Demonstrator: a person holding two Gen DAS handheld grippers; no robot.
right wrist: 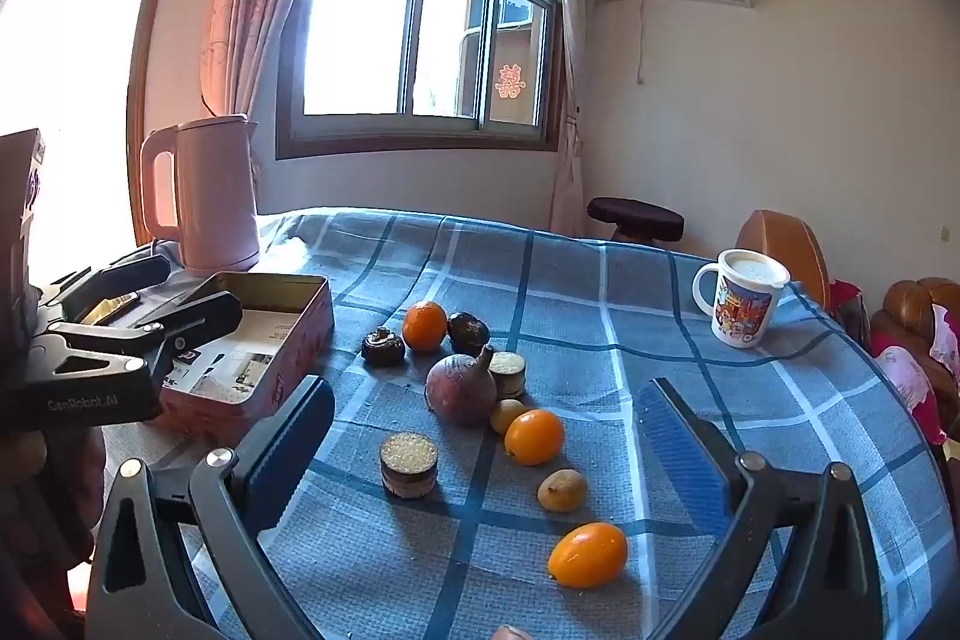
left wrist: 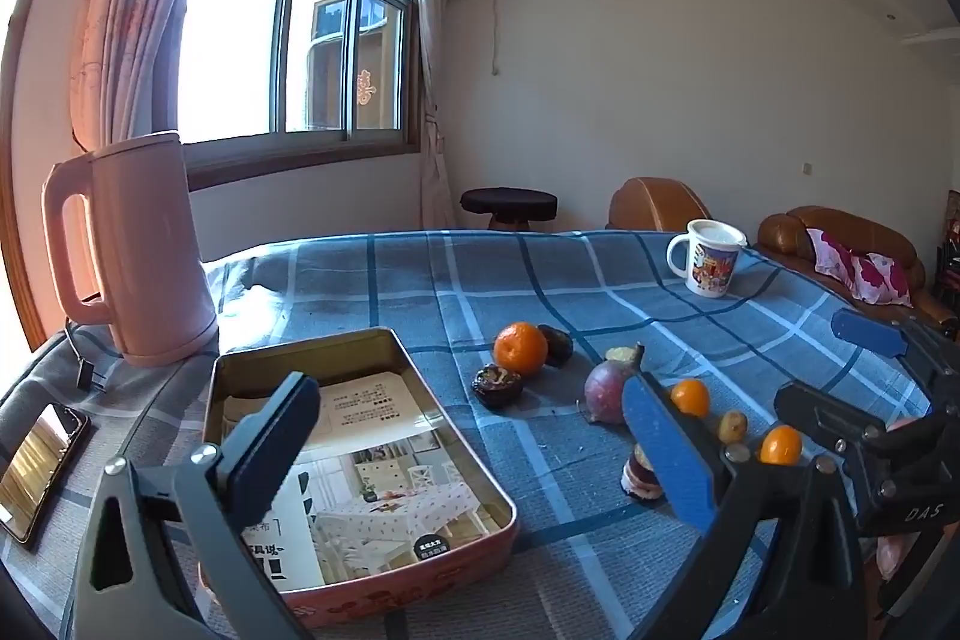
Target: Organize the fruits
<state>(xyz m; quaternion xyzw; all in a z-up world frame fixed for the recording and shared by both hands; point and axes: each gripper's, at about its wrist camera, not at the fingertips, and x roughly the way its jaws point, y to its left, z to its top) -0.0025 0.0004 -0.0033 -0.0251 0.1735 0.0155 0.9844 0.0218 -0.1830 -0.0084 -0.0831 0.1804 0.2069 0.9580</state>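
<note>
Fruits lie on the blue checked tablecloth: a mandarin (right wrist: 424, 325) (left wrist: 520, 348), two dark wrinkled fruits (right wrist: 383, 345) (right wrist: 468, 332), a purple round fruit with a stem (right wrist: 461, 388) (left wrist: 606, 391), two small orange kumquats (right wrist: 534, 436) (right wrist: 588, 554), two small yellowish fruits (right wrist: 561, 489) and two cut cylinder pieces (right wrist: 408, 463). A pink metal tin (left wrist: 360, 466) (right wrist: 258, 340) holds a leaflet. My left gripper (left wrist: 474, 454) is open above the tin's right edge. My right gripper (right wrist: 486, 466) is open and empty over the fruits.
A pink kettle (left wrist: 132, 250) (right wrist: 210, 196) stands behind the tin. A phone (left wrist: 36, 466) lies at the left edge. A white printed mug (left wrist: 711, 259) (right wrist: 744, 304) stands at the far right. Brown sofa and stool lie beyond the table.
</note>
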